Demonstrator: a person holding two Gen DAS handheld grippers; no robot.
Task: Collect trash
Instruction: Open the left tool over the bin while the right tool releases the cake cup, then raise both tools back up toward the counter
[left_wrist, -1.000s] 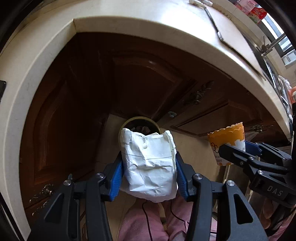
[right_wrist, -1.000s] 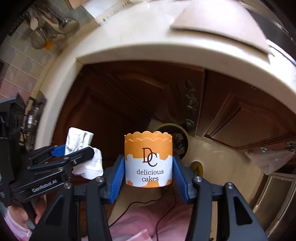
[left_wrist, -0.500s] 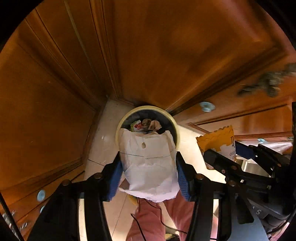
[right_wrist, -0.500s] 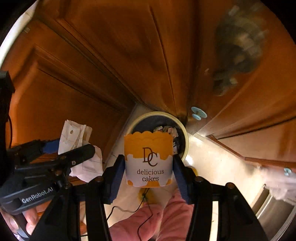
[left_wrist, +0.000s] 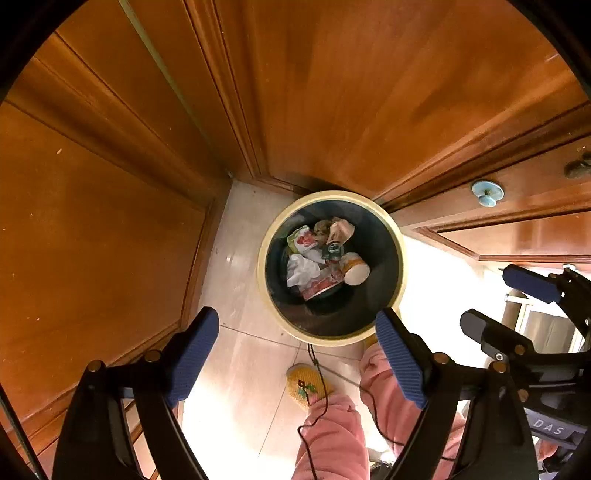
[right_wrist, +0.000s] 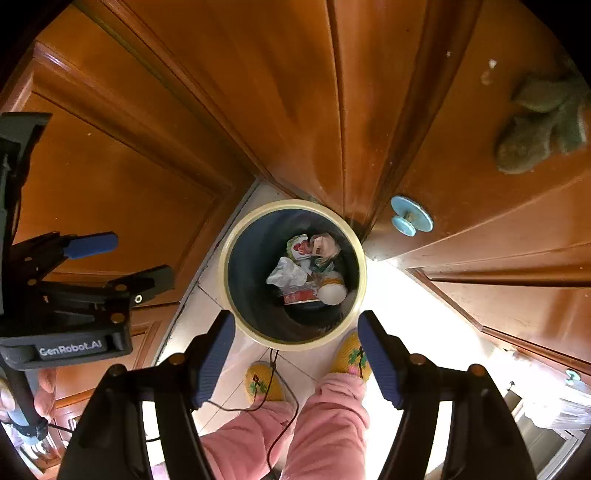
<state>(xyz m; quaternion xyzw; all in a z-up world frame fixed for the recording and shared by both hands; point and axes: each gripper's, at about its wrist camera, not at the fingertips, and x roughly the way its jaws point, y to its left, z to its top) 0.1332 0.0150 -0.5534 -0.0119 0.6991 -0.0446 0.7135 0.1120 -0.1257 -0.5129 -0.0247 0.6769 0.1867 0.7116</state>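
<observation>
Both my claws hang over the bin (left_wrist: 400, 280) on the floor, pointing down: my left claw (left_wrist: 297, 356) and right claw (right_wrist: 295, 354) have just been spreading and stand released, nothing between their pads. The trash sits inside: one crumpled white paper bag (right_wrist: 286, 275) and one cake cup (right_wrist: 332, 290) lie on top among several other wrappers. All of it looks light and crushable; I'd pinch it gently by the sides

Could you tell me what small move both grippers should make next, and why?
Probably lift both away from the bin. The left gripper and right gripper have just been opening and hold nothing, while the paper cup lies among the trash inside.
</observation>
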